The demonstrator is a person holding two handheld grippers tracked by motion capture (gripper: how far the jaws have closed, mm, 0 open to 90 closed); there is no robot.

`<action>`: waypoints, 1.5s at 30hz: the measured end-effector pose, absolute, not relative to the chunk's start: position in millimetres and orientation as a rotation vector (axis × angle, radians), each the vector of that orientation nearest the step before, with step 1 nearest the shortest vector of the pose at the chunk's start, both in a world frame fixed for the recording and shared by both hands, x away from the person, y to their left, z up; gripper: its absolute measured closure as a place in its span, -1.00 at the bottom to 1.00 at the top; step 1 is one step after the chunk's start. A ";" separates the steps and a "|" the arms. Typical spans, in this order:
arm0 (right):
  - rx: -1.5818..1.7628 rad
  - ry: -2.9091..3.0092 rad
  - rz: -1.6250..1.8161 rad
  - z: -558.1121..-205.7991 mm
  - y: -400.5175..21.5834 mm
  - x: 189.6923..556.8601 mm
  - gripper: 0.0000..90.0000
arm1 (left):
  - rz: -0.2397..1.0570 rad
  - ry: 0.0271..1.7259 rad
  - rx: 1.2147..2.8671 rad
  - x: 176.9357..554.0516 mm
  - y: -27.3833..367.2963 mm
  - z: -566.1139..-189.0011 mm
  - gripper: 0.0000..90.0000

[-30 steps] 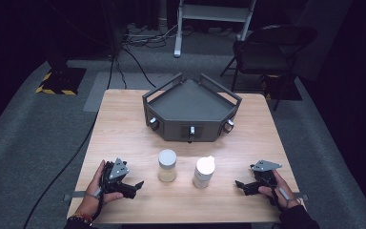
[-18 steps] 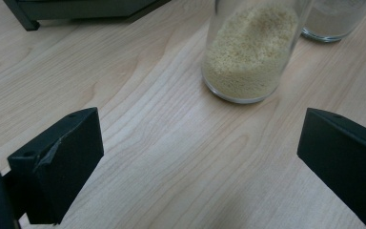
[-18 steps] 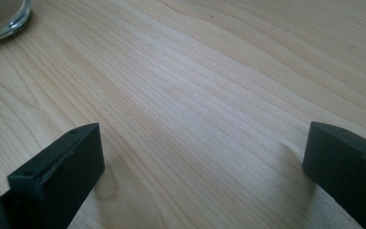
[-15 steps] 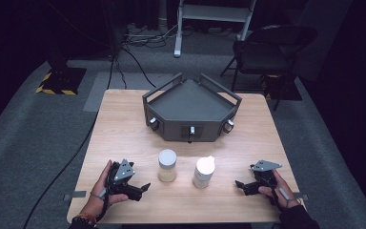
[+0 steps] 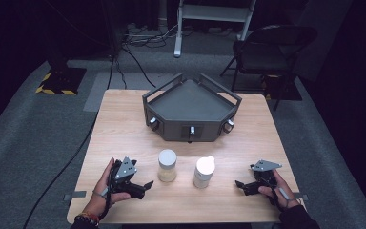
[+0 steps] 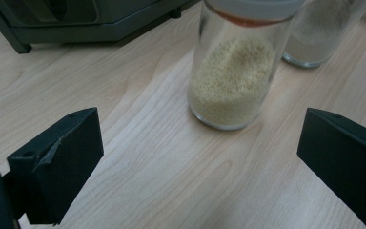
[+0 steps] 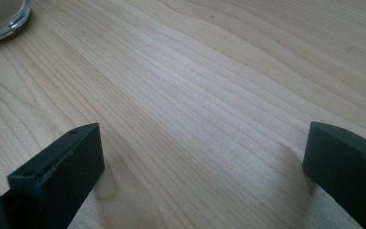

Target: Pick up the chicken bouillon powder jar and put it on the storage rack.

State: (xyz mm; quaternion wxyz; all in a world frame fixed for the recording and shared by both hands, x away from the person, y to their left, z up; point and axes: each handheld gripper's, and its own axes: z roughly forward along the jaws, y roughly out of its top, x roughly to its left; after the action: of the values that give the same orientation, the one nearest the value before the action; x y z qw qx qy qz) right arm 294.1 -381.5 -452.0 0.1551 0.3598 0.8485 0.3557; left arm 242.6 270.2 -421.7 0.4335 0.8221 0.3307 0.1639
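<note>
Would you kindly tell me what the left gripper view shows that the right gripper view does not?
Left gripper view alone: a clear glass jar of pale yellow grains ahead of the open black jaws, and the dark grey metal tray behind. Right gripper view alone: a clear glass base at its corner, contents unclear. Both: the light wooden table and wide-open jaws holding nothing.

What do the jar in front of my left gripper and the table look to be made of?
The jar looks like clear, glossy glass: pale grains show through its wall, and the base rim is thick. Its pale lid may be plastic. The table looks like light wood or wood-look laminate, matt with visible grain.
</note>
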 end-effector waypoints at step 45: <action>1.030 2.430 1.019 -452.1 -381.5 294.5 -1.00 | 0.297 0.759 2.037 285.6 232.4 -424.4 -0.98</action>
State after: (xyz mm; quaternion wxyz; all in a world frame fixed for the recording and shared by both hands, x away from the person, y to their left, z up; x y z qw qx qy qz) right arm 294.5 -381.5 -452.1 0.1555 0.3596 0.8485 0.3557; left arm 285.6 232.4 -424.4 0.4562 0.8261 0.3080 0.1205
